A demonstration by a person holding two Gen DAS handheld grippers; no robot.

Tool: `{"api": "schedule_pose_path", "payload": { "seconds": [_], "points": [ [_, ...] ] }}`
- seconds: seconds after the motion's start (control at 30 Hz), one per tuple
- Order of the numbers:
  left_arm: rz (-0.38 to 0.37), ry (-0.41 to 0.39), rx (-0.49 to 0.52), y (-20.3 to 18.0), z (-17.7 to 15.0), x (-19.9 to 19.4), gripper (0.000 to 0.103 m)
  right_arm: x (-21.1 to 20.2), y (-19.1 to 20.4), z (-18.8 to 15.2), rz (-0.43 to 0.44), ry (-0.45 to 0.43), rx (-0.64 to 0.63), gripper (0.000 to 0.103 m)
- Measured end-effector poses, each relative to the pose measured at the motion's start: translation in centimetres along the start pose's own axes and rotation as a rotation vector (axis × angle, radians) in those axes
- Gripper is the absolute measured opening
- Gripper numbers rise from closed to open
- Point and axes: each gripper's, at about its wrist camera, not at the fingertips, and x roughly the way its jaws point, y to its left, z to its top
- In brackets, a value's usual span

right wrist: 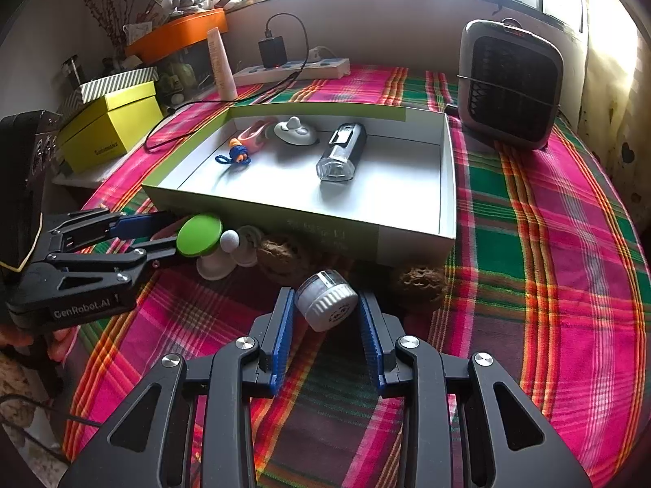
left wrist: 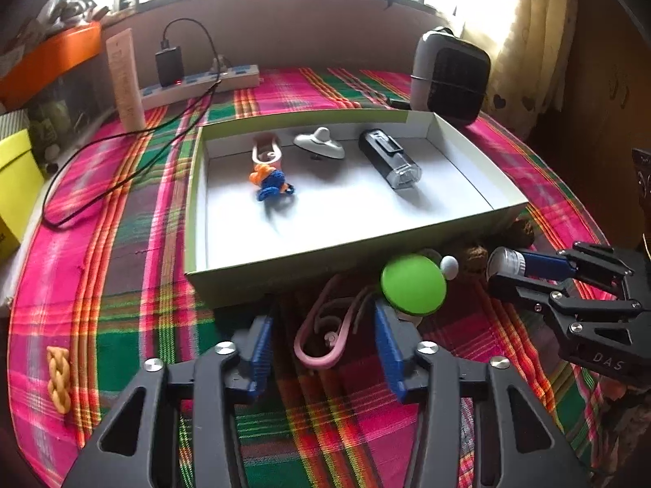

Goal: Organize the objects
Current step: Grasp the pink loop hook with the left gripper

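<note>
You see a woven plaid cloth (right wrist: 529,211) on the table, a matt white cardboard box (right wrist: 447,187), a smooth glossy green plastic disc (left wrist: 413,284), and ribbed blue fingers (right wrist: 285,325).

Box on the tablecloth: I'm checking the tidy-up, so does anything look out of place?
Yes. Three items lie in the box, but a green disc, two walnuts and a white-capped jar sit outside along its front wall. A braided piece lies far off alone.

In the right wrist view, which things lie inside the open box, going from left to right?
Blue-and-orange knitted toy → pink clip → white knob piece → black bike light, all in the box.
</note>
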Motion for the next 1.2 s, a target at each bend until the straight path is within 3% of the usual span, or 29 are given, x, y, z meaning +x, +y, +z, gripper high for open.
{"api": "schedule_pose_path", "payload": {
  "seconds": [0.23,0.53,0.7,0.9,1.13,1.2],
  "points": [
    [0.006,-0.003,-0.023,0.3,-0.44,-0.35,0.025,0.11,0.02,0.03,-0.002,0.0,-0.003,0.033],
    [0.031,-0.001,-0.015,0.09,-0.92,-0.54,0.025,0.25,0.18,0.01,-0.01,0.003,-0.012,0.033],
    [0.039,-0.006,0.011,-0.31,-0.99,-0.4,0.032,0.65,0.49,0.18,-0.024,0.012,-0.03,0.033],
    [0.043,-0.011,0.004,-0.32,-0.94,-0.4,0.033,0.92,0.74,0.49,-0.041,0.017,-0.045,0.035],
    [0.062,-0.012,-0.003,-0.59,-0.84,-0.36,0.03,0.79,0.58,0.46,-0.036,0.015,-0.029,0.035],
    [0.074,-0.012,-0.007,-0.5,-0.82,-0.38,0.024,0.79,0.54,0.49,-0.036,0.014,-0.026,0.035]
  ]
}}
